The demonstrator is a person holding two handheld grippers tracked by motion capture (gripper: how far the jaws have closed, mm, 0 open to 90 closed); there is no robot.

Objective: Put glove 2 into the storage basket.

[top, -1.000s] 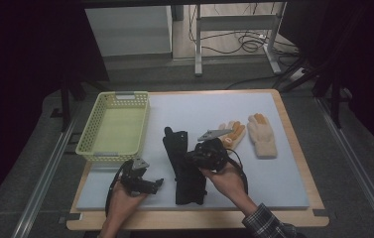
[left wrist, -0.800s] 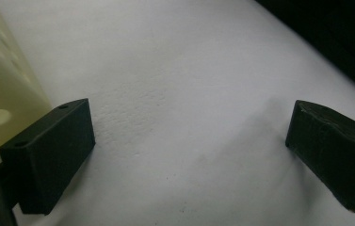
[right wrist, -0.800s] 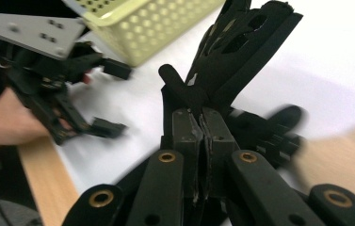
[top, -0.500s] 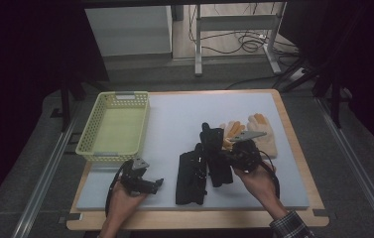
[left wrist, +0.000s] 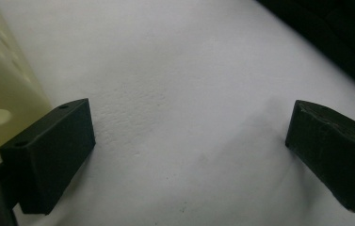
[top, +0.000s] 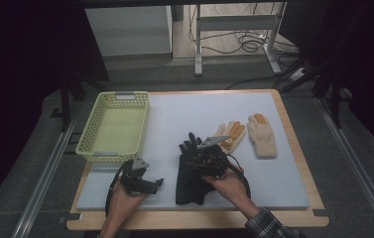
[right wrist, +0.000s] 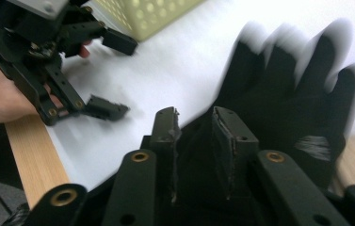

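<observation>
Dark room all around, with a pale mat (top: 174,119) covering a wooden desk (top: 293,134). Yellow basket (top: 114,126) sits at the desk's left edge, black gloves (top: 190,171) lie stacked near the front edge around the middle, and two cream gloves (top: 263,135) are over toward the right edge.

My worry: both black gloves lie on top of each other, so a pinch could drag both along or catch just a fold that slips out halfway to the basket.

Right claw (right wrist: 197,136) has just been opening; its jaws stand a narrow gap apart with black glove fabric between them, not clearly pinched. Left claw (left wrist: 189,150) rests on the mat near the basket's front corner, jaws wide, nothing in them.
</observation>
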